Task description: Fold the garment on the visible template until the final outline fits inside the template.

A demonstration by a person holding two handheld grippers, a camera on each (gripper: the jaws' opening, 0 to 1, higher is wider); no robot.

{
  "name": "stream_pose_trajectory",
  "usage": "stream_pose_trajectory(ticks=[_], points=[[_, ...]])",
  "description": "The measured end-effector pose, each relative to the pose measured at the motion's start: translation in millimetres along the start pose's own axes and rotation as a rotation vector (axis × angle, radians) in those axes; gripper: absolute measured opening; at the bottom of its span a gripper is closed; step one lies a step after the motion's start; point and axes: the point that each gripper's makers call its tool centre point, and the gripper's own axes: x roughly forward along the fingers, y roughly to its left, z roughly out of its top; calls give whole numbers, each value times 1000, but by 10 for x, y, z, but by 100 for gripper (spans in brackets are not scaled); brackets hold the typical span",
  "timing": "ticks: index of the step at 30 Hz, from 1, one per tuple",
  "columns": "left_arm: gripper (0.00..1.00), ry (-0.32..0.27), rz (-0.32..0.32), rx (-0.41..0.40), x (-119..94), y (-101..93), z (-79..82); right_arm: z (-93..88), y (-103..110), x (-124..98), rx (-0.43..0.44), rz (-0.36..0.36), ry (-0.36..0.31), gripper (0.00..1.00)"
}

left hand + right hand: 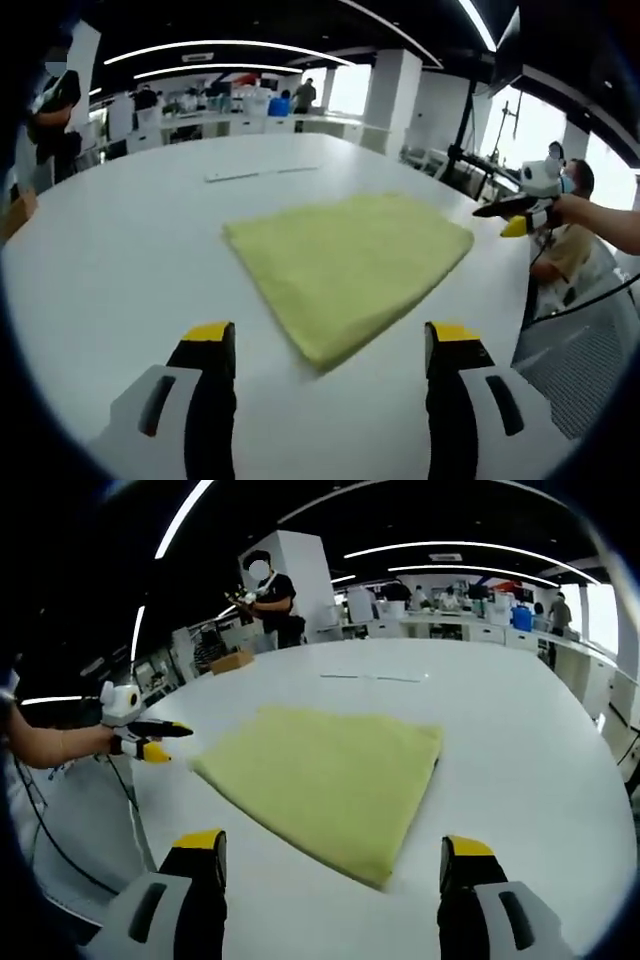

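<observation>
A yellow-green garment lies folded flat into a rough rectangle on the white table. My left gripper hangs open just before the cloth's near corner, its yellow-tipped jaws wide apart with nothing between them. In the right gripper view the same garment spreads ahead of my right gripper, which is also open and empty. Each gripper shows in the other's view beside the cloth and off the table edge: the right gripper, the left gripper. Thin pale marks lie on the table beyond the cloth.
The round table edge curves close to both grippers, with a cable hanging below. A person stands behind the table near a cardboard box. Another person sits at the right. Desks and people fill the far background.
</observation>
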Motion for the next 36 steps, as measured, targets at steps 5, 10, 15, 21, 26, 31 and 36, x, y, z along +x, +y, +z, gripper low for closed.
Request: stream_pose_trajectory(ticks=[5, 10, 15, 21, 26, 31, 36], points=[[84, -15, 7, -3, -96, -56, 47, 105, 121, -84, -4, 12, -33, 99], [94, -21, 15, -5, -224, -109, 47, 214, 248, -174, -21, 22, -71, 99], [99, -28, 17, -5, -336, -164, 23, 270, 333, -235, -25, 25, -93, 99], [99, -41, 24, -20, -442, -194, 9, 307, 435, -299, -27, 14, -118, 99], [99, -35, 51, -15, -503, -155, -21, 268, 450, -321, -33, -6, -111, 99], [98, -49, 75, -37, -525, -124, -13, 231, 431, -326, -29, -24, -110, 99], [97, -37, 77, -25, -533, -140, -43, 204, 399, -340, -35, -43, -98, 96]])
